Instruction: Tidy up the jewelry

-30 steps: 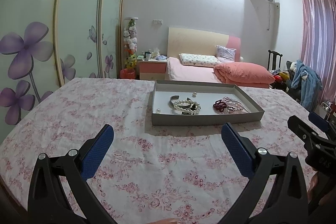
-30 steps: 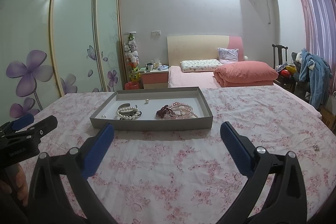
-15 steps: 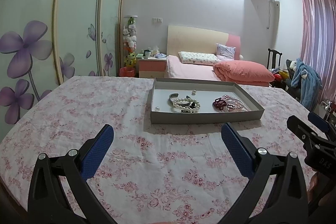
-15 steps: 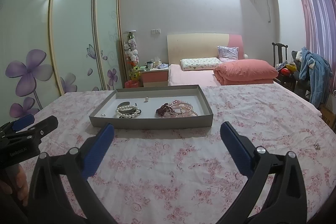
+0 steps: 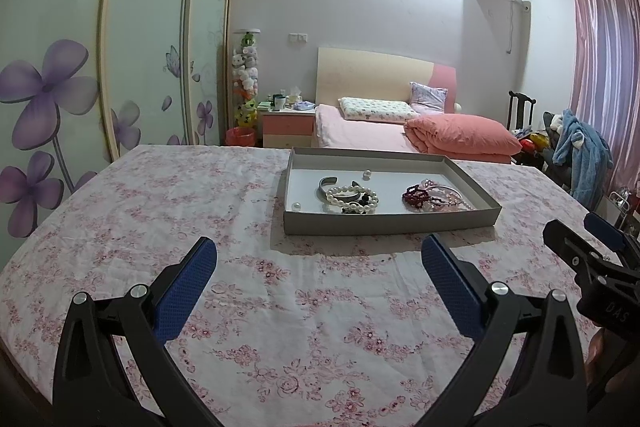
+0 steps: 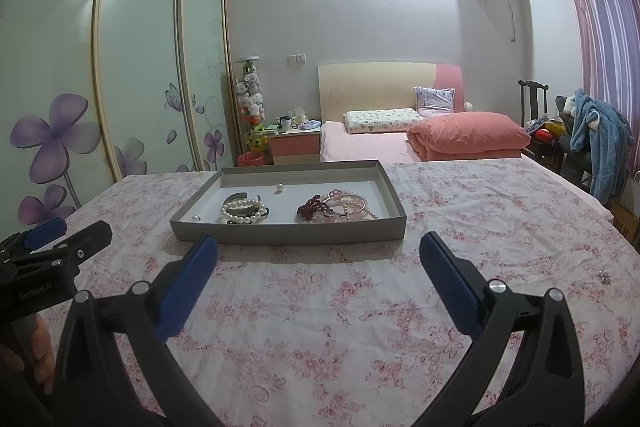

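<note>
Both views have drifted slightly nearer the shallow grey cardboard tray (image 5: pixel 384 223). Left gripper (image 5: pixel 318 277) and right gripper (image 6: pixel 318 273) hang released. At the tray's 9 o'clock, the white pearl bracelet (image 5: pixel 352 194) looks light and slippery; pinch its strand.

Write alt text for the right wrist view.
An open right gripper hovers over a floral tablecloth, pointing at a grey tray holding a pearl bracelet, pink and red bracelets and loose pearls. A small brooch lies on the cloth at right; the left gripper shows at left, a bed behind.
</note>
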### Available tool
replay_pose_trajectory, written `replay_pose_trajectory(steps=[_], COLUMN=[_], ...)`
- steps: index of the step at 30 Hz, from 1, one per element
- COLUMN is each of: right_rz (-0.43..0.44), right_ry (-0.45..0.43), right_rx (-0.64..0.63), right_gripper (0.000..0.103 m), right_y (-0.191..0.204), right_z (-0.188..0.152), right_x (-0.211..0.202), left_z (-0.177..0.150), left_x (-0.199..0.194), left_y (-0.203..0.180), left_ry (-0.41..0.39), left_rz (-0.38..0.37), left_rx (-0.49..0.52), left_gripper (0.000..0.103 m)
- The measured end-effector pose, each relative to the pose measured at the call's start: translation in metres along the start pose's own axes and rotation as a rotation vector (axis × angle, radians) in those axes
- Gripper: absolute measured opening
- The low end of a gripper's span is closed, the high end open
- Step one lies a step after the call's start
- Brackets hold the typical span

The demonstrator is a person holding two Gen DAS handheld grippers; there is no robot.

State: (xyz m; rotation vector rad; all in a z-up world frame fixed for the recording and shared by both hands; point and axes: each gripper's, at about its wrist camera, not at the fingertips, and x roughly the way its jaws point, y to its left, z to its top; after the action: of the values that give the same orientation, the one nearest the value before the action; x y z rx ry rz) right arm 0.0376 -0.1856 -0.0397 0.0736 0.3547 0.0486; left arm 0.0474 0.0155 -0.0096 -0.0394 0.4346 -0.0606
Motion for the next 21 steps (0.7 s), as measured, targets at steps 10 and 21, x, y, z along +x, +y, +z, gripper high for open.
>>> replay_pose_trajectory(steps=[10, 21], right_rz=[0.0, 0.0], right_ry=[0.001, 0.003], right_rx=[0.0, 0.0], right_gripper=[0.099, 0.099], right_y=[0.0004, 0.0006], right_z=[-0.0024, -0.0021], right_x=[0.0013, 0.0011], left_z=[0.0, -0.0015], left_x=[-0.0005, -0.0017], left_y=[-0.0015, -0.0054], left_ry=[0.002, 0.005], left_rz=[-0.001, -0.004], left_rx=[0.001, 0.004], left_gripper=[0.101, 0.101])
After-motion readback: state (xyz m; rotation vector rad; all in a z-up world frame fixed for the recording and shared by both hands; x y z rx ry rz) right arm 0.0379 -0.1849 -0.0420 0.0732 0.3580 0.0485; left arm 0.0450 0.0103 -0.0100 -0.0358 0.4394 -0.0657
